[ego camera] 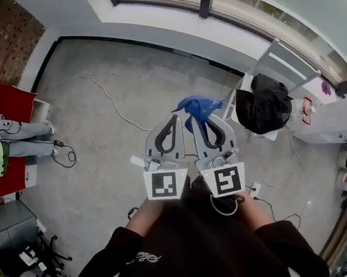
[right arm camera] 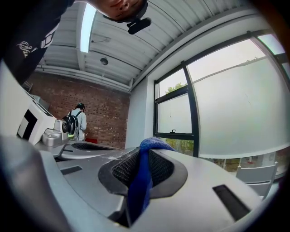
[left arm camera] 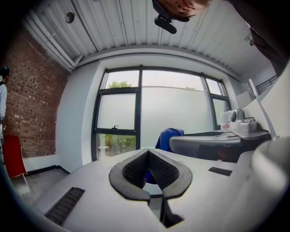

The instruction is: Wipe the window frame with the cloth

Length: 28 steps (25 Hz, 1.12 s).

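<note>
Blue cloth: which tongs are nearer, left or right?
Right. The right tongs are shut on the blue cloth, which runs between their pads. The left tongs are shut, empty, alongside, the cloth just beyond their tips.

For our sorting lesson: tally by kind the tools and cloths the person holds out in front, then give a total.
Grippers: 2, the left gripper and the right gripper
Cloths: 1, the blue cloth
Total: 3
</note>
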Each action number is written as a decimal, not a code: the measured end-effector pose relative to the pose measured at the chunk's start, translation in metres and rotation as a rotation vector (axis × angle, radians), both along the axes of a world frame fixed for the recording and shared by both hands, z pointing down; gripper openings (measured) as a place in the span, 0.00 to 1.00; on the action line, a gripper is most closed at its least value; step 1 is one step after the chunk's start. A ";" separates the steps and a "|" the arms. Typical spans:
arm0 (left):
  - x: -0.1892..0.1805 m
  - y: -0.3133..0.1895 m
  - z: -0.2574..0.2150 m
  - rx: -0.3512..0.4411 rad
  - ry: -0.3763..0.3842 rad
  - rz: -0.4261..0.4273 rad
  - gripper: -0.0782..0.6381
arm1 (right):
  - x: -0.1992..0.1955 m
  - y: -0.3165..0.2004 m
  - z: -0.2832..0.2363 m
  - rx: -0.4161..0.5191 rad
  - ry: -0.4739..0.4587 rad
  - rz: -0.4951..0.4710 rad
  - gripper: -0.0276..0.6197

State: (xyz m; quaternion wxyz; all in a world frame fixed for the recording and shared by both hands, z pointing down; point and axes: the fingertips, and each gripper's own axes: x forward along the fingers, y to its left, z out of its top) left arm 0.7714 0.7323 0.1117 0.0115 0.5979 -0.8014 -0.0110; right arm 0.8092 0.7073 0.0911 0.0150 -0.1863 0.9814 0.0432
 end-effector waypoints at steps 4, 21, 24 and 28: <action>-0.025 0.002 0.007 -0.011 0.021 0.010 0.12 | -0.018 -0.004 0.003 -0.002 0.018 0.026 0.10; -0.129 -0.173 0.022 -0.095 -0.001 -0.072 0.12 | -0.108 -0.189 0.009 0.029 -0.013 -0.105 0.10; -0.138 -0.205 0.019 -0.133 -0.045 -0.070 0.12 | -0.122 -0.218 0.006 0.020 -0.015 -0.135 0.10; -0.149 -0.246 0.015 -0.142 -0.057 -0.046 0.12 | -0.145 -0.255 0.001 0.013 -0.050 -0.131 0.10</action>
